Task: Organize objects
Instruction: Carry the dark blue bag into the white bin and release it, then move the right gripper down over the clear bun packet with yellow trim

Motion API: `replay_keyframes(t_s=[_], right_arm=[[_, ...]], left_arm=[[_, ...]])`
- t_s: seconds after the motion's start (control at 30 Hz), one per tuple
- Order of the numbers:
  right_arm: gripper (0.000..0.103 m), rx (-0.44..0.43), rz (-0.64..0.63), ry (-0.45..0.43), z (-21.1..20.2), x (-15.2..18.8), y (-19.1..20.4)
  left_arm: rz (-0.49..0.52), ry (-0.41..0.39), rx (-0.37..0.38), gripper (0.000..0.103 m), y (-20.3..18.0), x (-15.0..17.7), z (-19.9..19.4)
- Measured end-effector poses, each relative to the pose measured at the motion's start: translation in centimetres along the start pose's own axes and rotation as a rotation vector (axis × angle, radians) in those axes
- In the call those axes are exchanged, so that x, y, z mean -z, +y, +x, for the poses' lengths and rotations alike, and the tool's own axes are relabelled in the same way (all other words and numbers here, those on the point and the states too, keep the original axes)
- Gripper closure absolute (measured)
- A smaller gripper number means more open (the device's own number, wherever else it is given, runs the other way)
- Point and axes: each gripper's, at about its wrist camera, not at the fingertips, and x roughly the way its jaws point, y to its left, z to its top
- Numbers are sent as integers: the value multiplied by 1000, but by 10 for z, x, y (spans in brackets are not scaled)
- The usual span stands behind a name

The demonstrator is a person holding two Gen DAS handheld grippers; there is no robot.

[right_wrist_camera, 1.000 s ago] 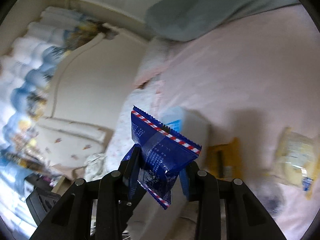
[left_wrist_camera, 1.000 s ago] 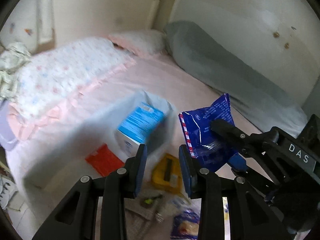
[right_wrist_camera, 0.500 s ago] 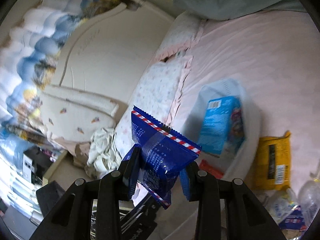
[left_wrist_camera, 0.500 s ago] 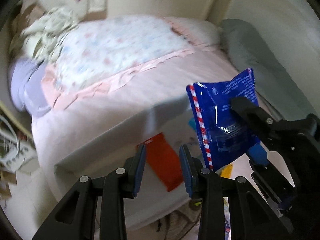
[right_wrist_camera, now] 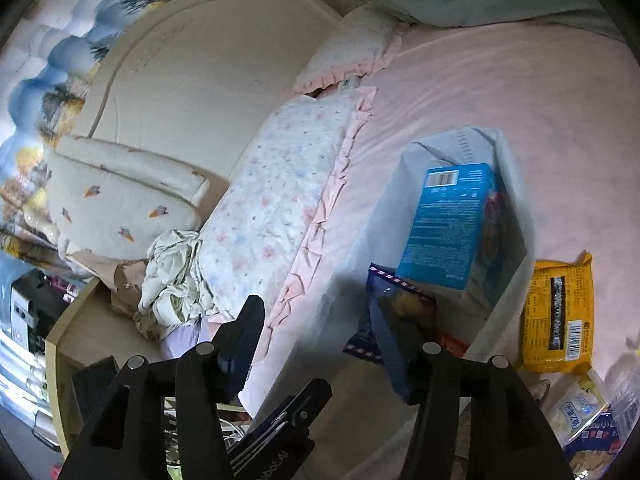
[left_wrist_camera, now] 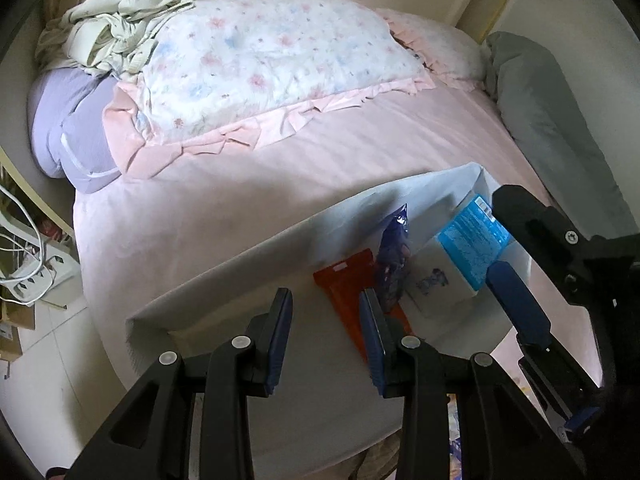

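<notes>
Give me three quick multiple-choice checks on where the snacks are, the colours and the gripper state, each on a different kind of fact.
1. Where does the dark blue snack packet lie?
A. Inside the white storage bin
B. On the floral pillow
C. Clamped in the right gripper

2. What colour is the packet lying on the pink bedsheet outside the bin, to the right in the right wrist view?
A. Green
B. Yellow
C. Purple

3. What is between the left gripper's pads?
A. The light blue box
B. The orange packet
C. Nothing

Answers:
1 A: the packet rests in the bin between the orange packet and the light blue box; the right gripper's jaws are opening with nothing between them.
2 B: the yellow packet lies flat beside the bin.
3 C: the pads stand apart over the bin, gripping nothing.
</notes>
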Motion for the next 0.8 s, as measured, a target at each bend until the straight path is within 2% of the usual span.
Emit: replay_keyframes(t_s=[0.23,0.4,0.6,0.8], right_arm=[[48,45,-16,-37,-15,-3,-3],[48,87,-21,-70,-30,-4,-10],[48,101,55,-125,-56,-12,-36],[48,163,118,-166,-82,-16,-63]], left_arm=[[52,20,53,68,-22,10,2],[100,2,94,68,-40,15,-3],[150,-11,123,68,-58,19,-6],[214,-47,153,68,-77,26,-15]])
